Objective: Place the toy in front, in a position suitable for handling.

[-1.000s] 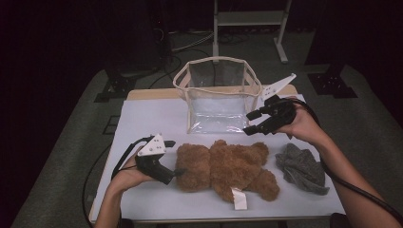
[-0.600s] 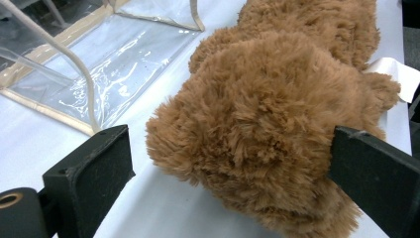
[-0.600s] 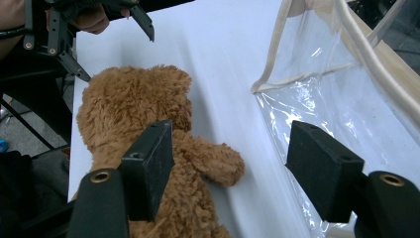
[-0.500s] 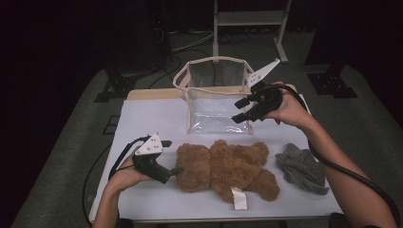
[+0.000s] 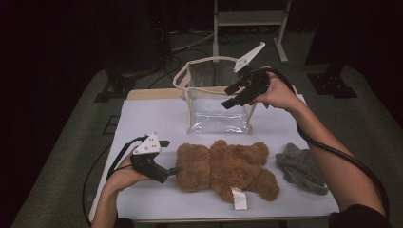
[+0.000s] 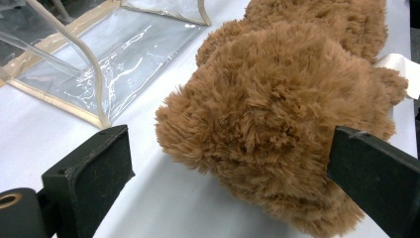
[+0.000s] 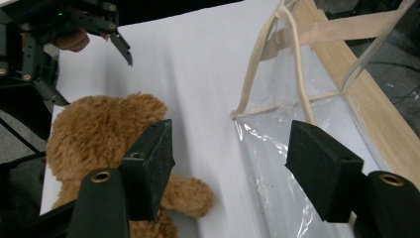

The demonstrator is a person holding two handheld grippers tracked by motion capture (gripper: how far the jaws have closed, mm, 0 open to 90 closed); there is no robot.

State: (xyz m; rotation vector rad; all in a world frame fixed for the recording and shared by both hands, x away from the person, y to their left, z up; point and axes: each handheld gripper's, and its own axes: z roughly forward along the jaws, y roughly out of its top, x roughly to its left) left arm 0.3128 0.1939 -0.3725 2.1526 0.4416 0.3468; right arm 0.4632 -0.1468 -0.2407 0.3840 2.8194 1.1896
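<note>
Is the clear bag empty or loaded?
Empty: nothing shows through the clear bag; the teddy bear lies on the table outside it.

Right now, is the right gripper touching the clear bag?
Apart. In the right gripper view the right gripper hangs open above the clear bag, its rim visible beyond the spread jaws, with nothing between them.

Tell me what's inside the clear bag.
The bag looks empty: through its clear walls only the white table shows. Glare and creases blur its floor, so something flat could hide there.
</note>
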